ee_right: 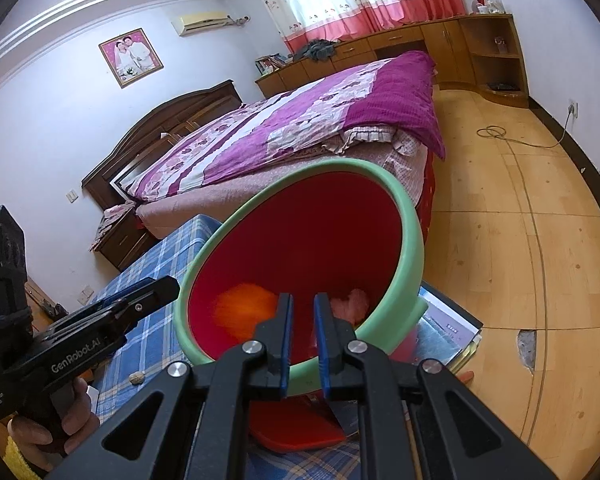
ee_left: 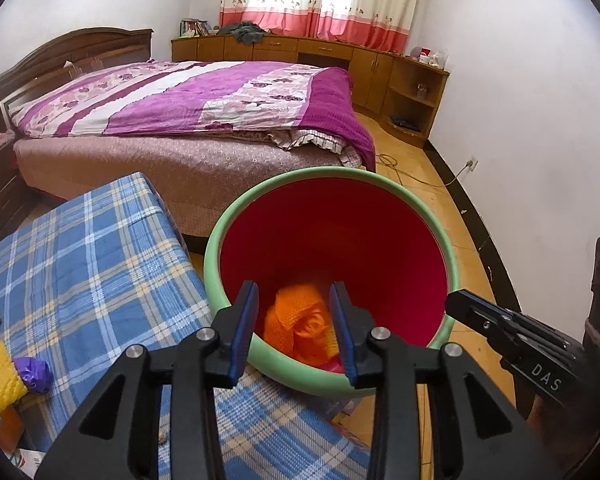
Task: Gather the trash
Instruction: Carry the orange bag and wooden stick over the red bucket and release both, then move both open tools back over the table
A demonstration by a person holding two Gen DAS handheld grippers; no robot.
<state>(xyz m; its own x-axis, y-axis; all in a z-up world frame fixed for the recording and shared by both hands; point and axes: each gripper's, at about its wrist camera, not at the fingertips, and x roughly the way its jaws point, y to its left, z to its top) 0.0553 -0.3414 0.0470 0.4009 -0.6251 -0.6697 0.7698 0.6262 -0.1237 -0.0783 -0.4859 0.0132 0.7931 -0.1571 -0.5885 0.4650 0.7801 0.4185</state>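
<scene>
The orange foam net [ee_left: 300, 320] lies down in the bin [ee_left: 332, 172], on the near side of its red floor. It's in, so this bit looks done.

Your left gripper [ee_left: 294, 292] hangs just over the bin's near rim. It's partly open and holds nothing; the pads don't touch the net. Your right gripper [ee_right: 303, 300] is squeezed narrow on the bin's near rim, w/ the green edge between the pads. It looks like it tips the bin toward you.

To do it well: keep the right pinch firm so the bin doesn't roll. Lift the left gripper straight up & out, don't bump the rim. Then go for more trash. A yellow net [ee_left: 0, 372] and a purple wad [ee_left: 32, 372] sit far left of the bin on the blue checked cloth [ee_left: 100, 260]. Those are prob. next.

The left cam shows that yellow & purple trash; the right cam doesn't. The right cam shows a pink bit [ee_right: 352, 300] in the bin, right of the orange net. It also shows a red flat thing [ee_right: 296, 432] and a book [ee_right: 448, 320] under the bin, plus your hand [ee_right: 60, 420] on the left grip. The bed [ee_left: 180, 92] is behind the bin in both.
</scene>
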